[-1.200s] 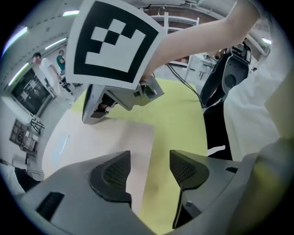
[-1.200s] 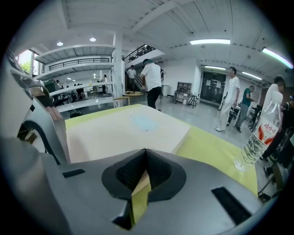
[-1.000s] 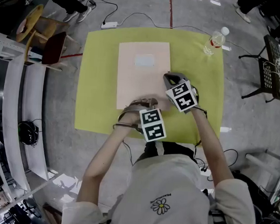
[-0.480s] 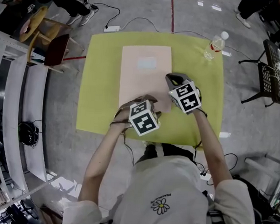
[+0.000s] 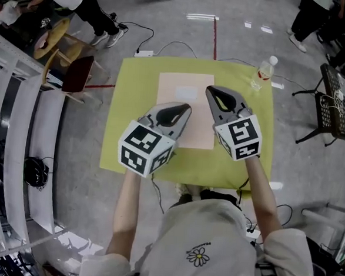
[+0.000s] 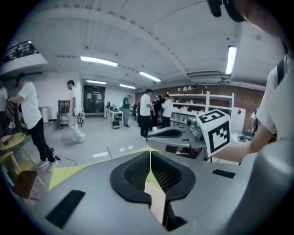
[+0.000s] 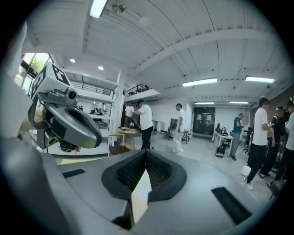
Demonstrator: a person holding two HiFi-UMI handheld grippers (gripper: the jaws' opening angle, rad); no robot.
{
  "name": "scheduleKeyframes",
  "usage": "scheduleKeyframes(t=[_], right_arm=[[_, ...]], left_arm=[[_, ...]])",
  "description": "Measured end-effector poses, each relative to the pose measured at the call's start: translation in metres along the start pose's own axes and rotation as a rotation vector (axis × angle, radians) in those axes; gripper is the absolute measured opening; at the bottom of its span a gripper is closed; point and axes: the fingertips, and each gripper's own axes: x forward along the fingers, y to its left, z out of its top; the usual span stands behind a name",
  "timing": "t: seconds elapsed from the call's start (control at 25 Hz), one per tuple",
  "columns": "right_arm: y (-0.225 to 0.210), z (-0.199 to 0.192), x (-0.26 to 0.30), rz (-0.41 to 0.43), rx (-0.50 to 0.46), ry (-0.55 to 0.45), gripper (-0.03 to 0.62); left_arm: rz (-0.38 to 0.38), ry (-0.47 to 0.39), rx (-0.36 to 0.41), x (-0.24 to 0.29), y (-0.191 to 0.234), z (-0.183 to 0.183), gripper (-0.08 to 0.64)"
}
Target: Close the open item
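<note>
A flat pink folder with a pale label lies shut on the yellow-green table. Both grippers are held high above it, close to the head camera, and touch nothing. My left gripper hangs over the folder's left side. Its jaws meet with nothing between them, as the left gripper view shows. My right gripper hangs over the folder's right side. It is also shut and empty. Each gripper view looks out level across the room and catches the other gripper beside it.
A plastic bottle stands at the table's far right corner. A wooden chair is left of the table and a black metal chair is on the right. White shelving runs along the left. Several people stand about the room.
Both grippers have risen from the folder's near edge up toward the camera. The left gripper's jaws have gone from open to shut. The folder lies as before.
</note>
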Motion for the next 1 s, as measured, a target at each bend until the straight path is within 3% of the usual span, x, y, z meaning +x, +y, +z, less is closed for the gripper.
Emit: scheduleKeyframes(t=[0.2, 0.44, 0.56, 0.76, 1.0], right_arm=[[0.02, 0.054, -0.037, -0.034, 0.006, -0.155, 0.014], [0.044, 0.097, -0.074, -0.078, -0.012, -0.307, 0.014], [0.053, 0.11, -0.085, -0.114, -0.029, -0.374, 0.014], [0.064, 0.103, -0.093, -0.138, -0.009, -0.377, 0.014], [0.065, 0.081, -0.088, -0.119, 0.012, -0.298, 0.014]], left_arm=[[0.16, -0.274, -0.037, -0.054, 0.003, 0.046, 0.015], [0.537, -0.499, -0.039, -0.125, 0.023, 0.067, 0.015], [0.634, -0.584, -0.09, -0.15, 0.029, 0.06, 0.015], [0.71, -0.491, -0.215, -0.157, 0.045, 0.014, 0.014], [0.735, -0.522, -0.189, -0.171, 0.045, 0.011, 0.014]])
